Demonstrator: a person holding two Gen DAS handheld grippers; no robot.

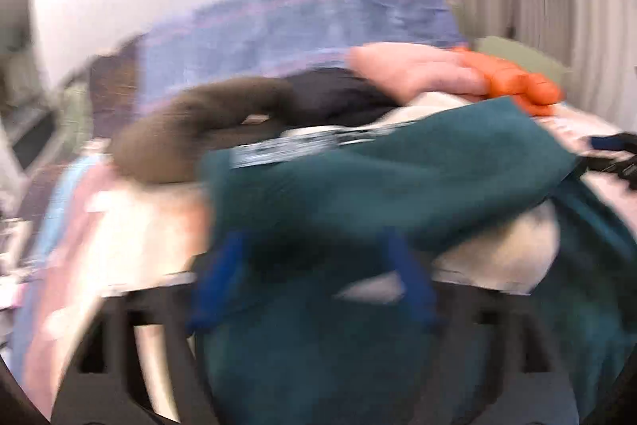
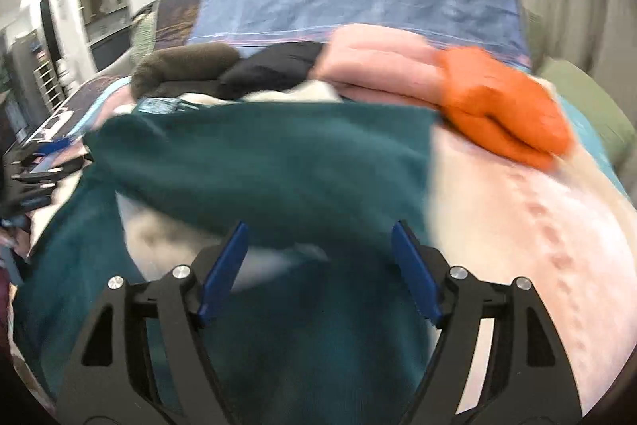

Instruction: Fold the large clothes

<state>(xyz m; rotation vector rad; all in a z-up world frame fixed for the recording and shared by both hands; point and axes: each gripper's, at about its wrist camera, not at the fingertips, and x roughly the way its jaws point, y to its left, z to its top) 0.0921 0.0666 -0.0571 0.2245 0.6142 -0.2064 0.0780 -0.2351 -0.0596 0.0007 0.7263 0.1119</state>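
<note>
A large dark teal garment (image 1: 358, 194) lies spread on a bed, with a pale lining showing at its folds; it also fills the right wrist view (image 2: 270, 166). My left gripper (image 1: 318, 273) is open, its blue pads (image 1: 223, 273) wide apart over the teal cloth, blurred by motion. My right gripper (image 2: 318, 265) is open too, blue pads (image 2: 414, 273) wide apart just above the teal cloth. Each gripper shows at the edge of the other's view: the right one (image 1: 613, 154) and the left one (image 2: 28, 178).
Folded clothes lie behind the teal garment: brown (image 2: 187, 66), black (image 2: 270, 66), pink (image 2: 378, 66) and orange (image 2: 505, 110). A blue plaid cover (image 2: 358, 2) lies at the head of the bed. A pink bedspread (image 2: 517, 226) lies to the right, shelves (image 2: 43, 82) far left.
</note>
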